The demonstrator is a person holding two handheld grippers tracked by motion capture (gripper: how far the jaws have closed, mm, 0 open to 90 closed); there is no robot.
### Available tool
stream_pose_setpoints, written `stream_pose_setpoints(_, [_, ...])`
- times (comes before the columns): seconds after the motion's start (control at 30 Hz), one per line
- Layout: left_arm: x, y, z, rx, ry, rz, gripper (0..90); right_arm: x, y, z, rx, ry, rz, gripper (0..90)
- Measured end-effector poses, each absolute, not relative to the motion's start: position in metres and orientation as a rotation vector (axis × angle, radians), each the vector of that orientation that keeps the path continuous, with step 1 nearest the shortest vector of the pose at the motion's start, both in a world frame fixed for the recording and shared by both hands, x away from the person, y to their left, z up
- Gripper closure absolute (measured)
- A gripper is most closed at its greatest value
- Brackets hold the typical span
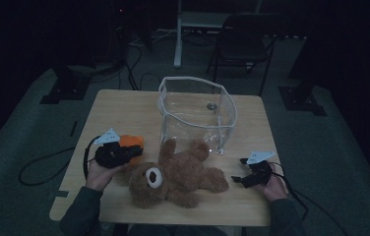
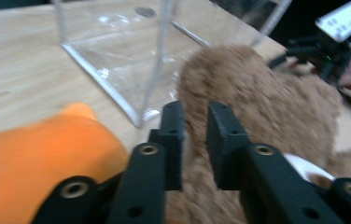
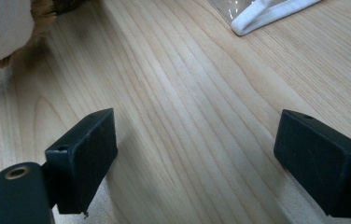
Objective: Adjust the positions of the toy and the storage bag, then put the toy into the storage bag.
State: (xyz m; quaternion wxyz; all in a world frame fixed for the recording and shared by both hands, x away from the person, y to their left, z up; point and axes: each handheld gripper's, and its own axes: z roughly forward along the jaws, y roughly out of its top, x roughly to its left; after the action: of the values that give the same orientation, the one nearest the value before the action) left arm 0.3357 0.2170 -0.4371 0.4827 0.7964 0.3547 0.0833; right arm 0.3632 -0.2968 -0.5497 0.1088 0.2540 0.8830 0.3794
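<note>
High view shows your left gripper beside the teddy bear, jaws nearly together with no grip, fur behind them. Bear lies just before the clear bin. Next, pinch it. Your right gripper rests spread.

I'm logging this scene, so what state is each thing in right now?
Teddy bear: lying flat on the table, outside the bin.
Clear bin: upright, open-topped, nearly empty.
Orange toy: on the table beside the left tongs.
Left tongs: nearly closed, narrow gap, against the bear's fur.
Right tongs: wide open, holding nothing.
</note>
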Motion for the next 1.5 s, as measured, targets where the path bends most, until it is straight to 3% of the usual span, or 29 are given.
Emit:
stream_pose_setpoints(0.7, [0.309,0.188,-0.443,1.989,0.735,0.137,32.0,0.363,-0.297,-0.550,0.750,2.598,1.115,12.6])
stream_pose_setpoints(0.97, [0.302,0.180,-0.447,2.003,0.681,0.136,25.6,0.363,-0.297,-0.550,0.749,2.597,1.115,12.6])
stream_pose_setpoints(1.5, [0.297,0.172,-0.450,2.026,0.629,0.203,21.8,0.363,-0.297,-0.550,0.749,2.597,1.115,12.6])
